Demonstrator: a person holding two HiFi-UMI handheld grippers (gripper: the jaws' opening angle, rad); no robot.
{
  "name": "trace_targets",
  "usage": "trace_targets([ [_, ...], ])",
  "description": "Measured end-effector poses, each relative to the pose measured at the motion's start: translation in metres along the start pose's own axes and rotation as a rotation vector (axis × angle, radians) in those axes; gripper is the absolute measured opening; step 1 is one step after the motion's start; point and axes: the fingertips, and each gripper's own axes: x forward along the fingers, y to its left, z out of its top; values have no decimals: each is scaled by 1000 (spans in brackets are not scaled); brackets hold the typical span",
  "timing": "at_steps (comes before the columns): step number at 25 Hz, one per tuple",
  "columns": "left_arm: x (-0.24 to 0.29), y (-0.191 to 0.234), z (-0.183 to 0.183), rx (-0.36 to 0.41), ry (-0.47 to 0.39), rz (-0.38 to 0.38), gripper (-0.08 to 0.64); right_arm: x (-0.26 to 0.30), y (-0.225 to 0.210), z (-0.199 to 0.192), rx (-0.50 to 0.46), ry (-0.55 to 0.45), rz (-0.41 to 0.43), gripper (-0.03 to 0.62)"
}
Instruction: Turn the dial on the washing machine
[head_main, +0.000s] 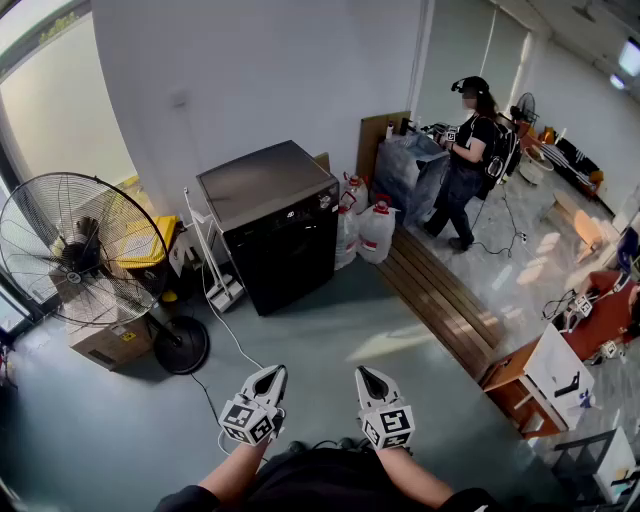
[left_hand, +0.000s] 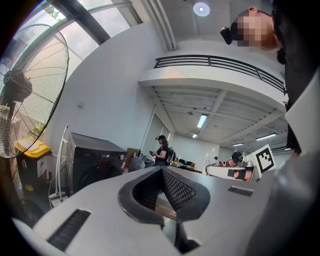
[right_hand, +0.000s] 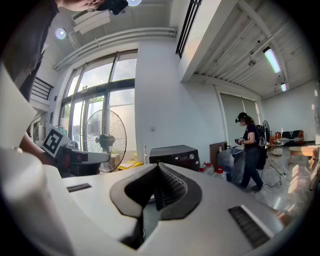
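Observation:
The black washing machine (head_main: 272, 228) stands against the white wall, a couple of metres ahead of me. Its small round dial (head_main: 325, 201) sits at the top right of the front panel. Both gripper views look toward the machine from a distance, where its dial (left_hand: 122, 157) (right_hand: 191, 156) appears as a pale spot. My left gripper (head_main: 270, 376) and right gripper (head_main: 366, 378) hover side by side close to my body, far short of the machine. Each has its jaws shut with nothing between them.
A large pedestal fan (head_main: 78, 250) stands at the left, with a yellow bin (head_main: 150, 240) behind it. A white rack (head_main: 212, 262) and a cable run beside the machine. Water jugs (head_main: 375, 231), wooden planks (head_main: 440, 300), a person (head_main: 465, 160) and a low table (head_main: 520, 385) are to the right.

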Motion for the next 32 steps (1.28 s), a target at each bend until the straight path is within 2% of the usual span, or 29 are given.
trace_targets([
  [9, -7, -20, -8, 29, 22, -46, 14, -9, 4, -7, 10, 7, -12, 20],
  [14, -8, -22, -14, 6, 39, -44, 14, -18, -2, 2, 120, -77, 30, 21],
  [19, -2, -35, -12, 26, 47, -60, 14, -22, -11, -12, 62, 11, 34, 21],
  [23, 5, -41, -9, 52, 54, -60, 14, -29, -23, -12, 78, 8, 30, 21],
  [32, 41, -61, -7, 32, 36, -40, 14, -43, -69, -9, 93, 3, 47, 21],
])
